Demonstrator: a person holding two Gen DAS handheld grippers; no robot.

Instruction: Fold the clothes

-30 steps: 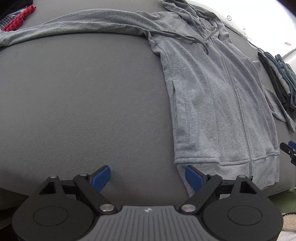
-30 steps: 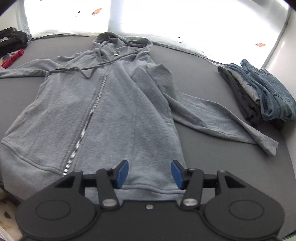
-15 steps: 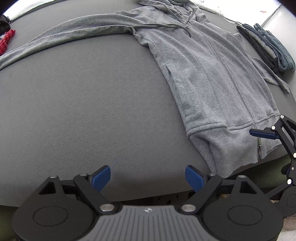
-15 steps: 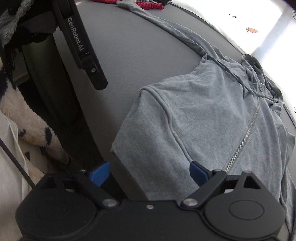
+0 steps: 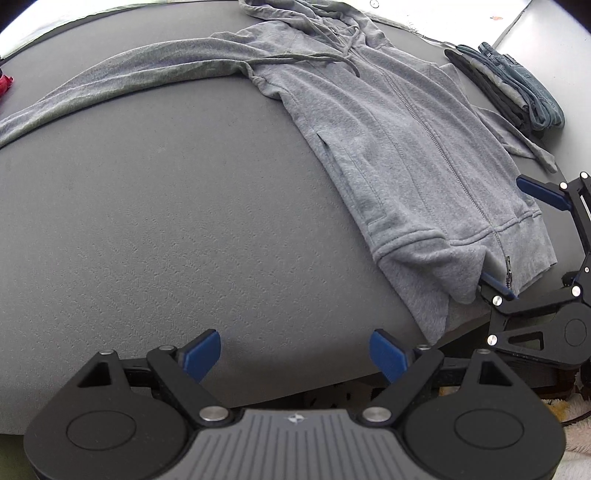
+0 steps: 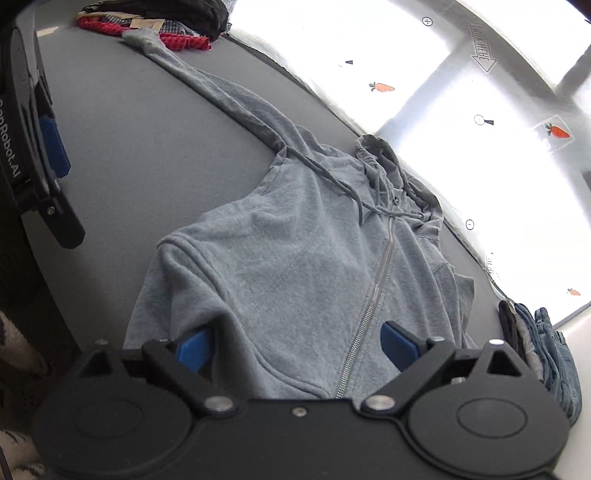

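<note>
Grey zip hoodie [image 6: 295, 266] spread flat on dark table [image 5: 166, 221], soft, limp, light, best pinched at doubled hem beside zipper; right gripper [image 6: 295, 345] spread wide astride that hem, left gripper [image 5: 295, 354] spread, empty, beside hem.

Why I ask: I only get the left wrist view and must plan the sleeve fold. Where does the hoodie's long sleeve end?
Observer: In the right wrist view the sleeve cuff lies at the far corner of the table, beside a red cloth.
Operator: Anything else piled there?
Observer: Yes, a black garment sits just behind the red cloth.
Operator: Is the right gripper clamped on the hem?
Observer: No. The right gripper is open. The hem of the hoodie lies between its fingers, draped over one blue pad.
</note>
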